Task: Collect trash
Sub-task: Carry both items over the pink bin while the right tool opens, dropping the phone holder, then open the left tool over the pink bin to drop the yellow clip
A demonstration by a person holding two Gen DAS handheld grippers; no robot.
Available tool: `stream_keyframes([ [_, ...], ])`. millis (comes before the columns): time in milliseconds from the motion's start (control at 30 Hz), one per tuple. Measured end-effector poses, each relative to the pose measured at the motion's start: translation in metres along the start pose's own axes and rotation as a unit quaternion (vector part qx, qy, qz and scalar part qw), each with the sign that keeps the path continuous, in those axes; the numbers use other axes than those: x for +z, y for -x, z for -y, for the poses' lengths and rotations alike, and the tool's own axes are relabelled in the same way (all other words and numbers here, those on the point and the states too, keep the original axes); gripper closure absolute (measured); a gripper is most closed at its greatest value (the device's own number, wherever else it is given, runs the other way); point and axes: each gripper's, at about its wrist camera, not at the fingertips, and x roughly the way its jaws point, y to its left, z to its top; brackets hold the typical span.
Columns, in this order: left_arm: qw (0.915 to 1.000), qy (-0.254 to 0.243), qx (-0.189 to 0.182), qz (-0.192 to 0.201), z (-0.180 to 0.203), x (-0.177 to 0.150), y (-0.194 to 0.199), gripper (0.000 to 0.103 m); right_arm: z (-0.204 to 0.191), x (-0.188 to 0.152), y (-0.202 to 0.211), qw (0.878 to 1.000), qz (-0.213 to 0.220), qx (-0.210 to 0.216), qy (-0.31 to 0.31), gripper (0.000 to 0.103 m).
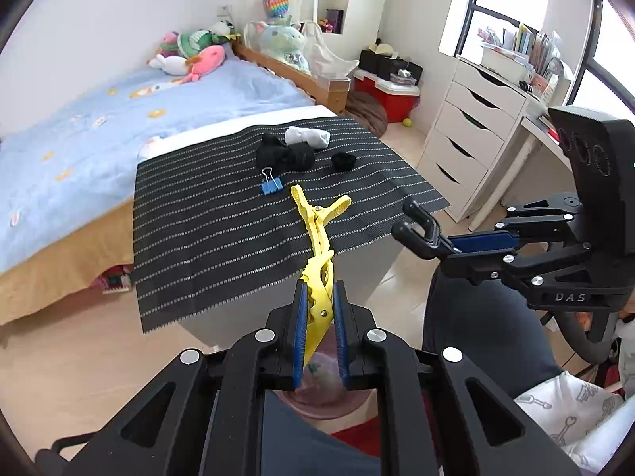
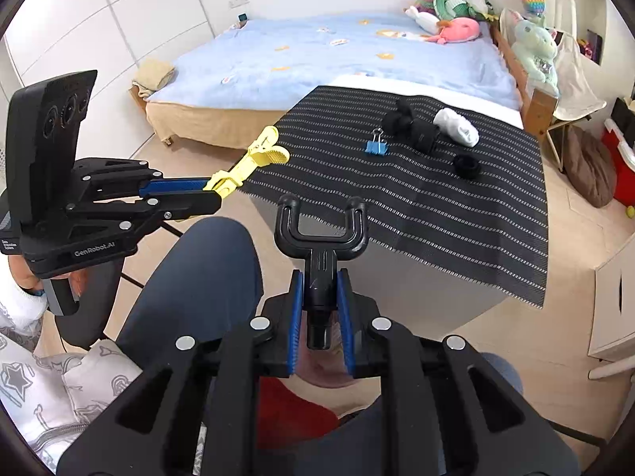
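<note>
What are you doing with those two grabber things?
A seated person holds a grabber in each hand. The left gripper is clamped on a yellow clip. The right gripper is clamped on a black Y-shaped holder. Both are held in the air in front of the table. On the striped mat lie a blue binder clip, a black bundle, a white roll and a small black ring.

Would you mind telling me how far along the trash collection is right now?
Nothing visibly binned yet; no bin is in view. In hand: the left gripper clamps a yellow clip, and the right gripper clamps a black U-shaped holder. Left on the striped mat: blue binder clip, black cloth bundle, white roll, black ring.
</note>
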Motion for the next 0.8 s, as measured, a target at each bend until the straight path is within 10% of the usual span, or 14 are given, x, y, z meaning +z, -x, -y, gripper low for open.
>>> stream_keyframes([
  [267,1.0,0.0,-0.005,0.004,0.0,-0.003,0.005,0.09,-0.008,-0.002,-0.008,1.0,-0.013,0.01,0.011,0.084],
  [433,1.0,-0.003,-0.006,0.002,0.001,-0.003,0.005,0.091,-0.002,-0.001,-0.009,1.0,-0.006,0.009,-0.002,0.023],
  [800,0.9998,-0.011,-0.016,-0.01,0.006,-0.003,0.0,0.09,0.011,0.001,0.002,0.999,0.01,-0.018,-0.026,0.009],
])
